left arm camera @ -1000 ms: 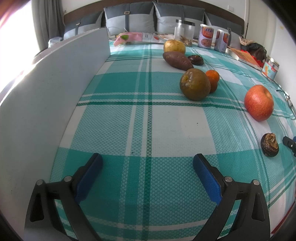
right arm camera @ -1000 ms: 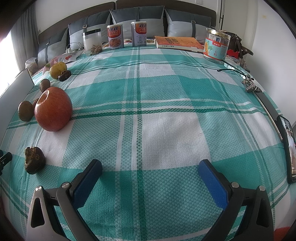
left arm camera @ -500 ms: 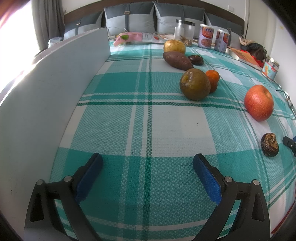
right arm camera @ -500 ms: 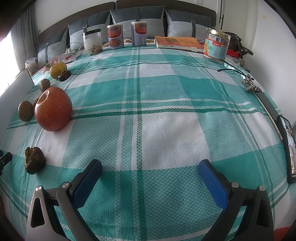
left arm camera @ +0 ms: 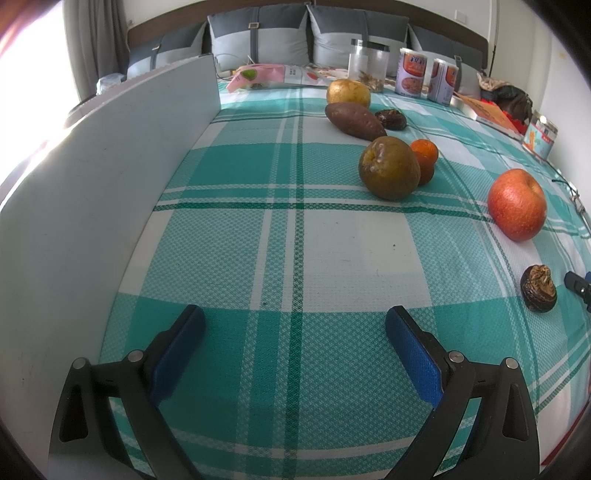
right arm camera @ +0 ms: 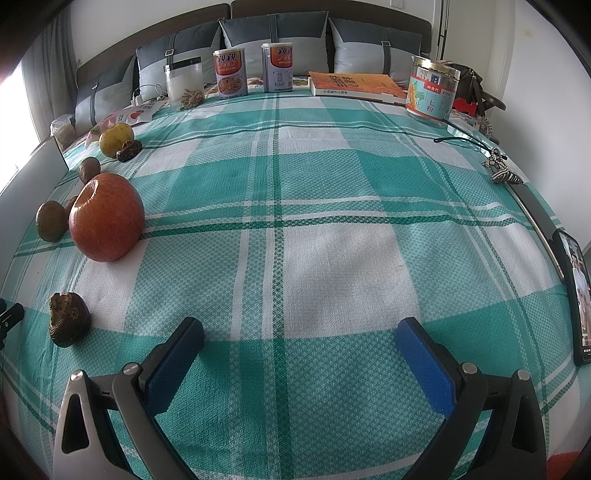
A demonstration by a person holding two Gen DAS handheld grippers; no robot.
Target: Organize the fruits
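- the left gripper (left arm camera: 294, 325) is seen with its jaws spread wide and nothing between them; only the green plaid cloth (left arm camera: 295, 258) lies below.
- the right gripper (right arm camera: 300, 336) is likewise released, its blue pads far apart and empty over the same cloth.
- the red apple (left arm camera: 516, 204) is taken as the landmark; it rests on the cloth, ahead and to the right of the left gripper, and ahead-left of the right gripper.
- a dark wrinkled fruit (left arm camera: 538, 288) is found nearer the grippers than the apple, apart from it.
- a brownish-green round fruit (left arm camera: 389, 168) is placed left of the apple and farther back, with a small orange (left arm camera: 424, 159) touching it from behind.
- beyond these, farther from the apple, a sweet potato (left arm camera: 354, 116) lies at a slant, a second dark wrinkled fruit (left arm camera: 390, 119) just beside it, and a yellow pear (left arm camera: 348, 93) behind it.
- a white board (left arm camera: 92, 192) is stood on edge far to the left of the apple, along the cloth's border.
- far behind the apple, a clear jar (right arm camera: 184, 88) and two printed cans (right arm camera: 231, 74) are lined up before grey cushions (right arm camera: 275, 31).
- well right of the apple, an orange book (right arm camera: 356, 86), a glass-lidded tin (right arm camera: 432, 90) and a phone (right arm camera: 576, 291) at the cloth's edge are seen.
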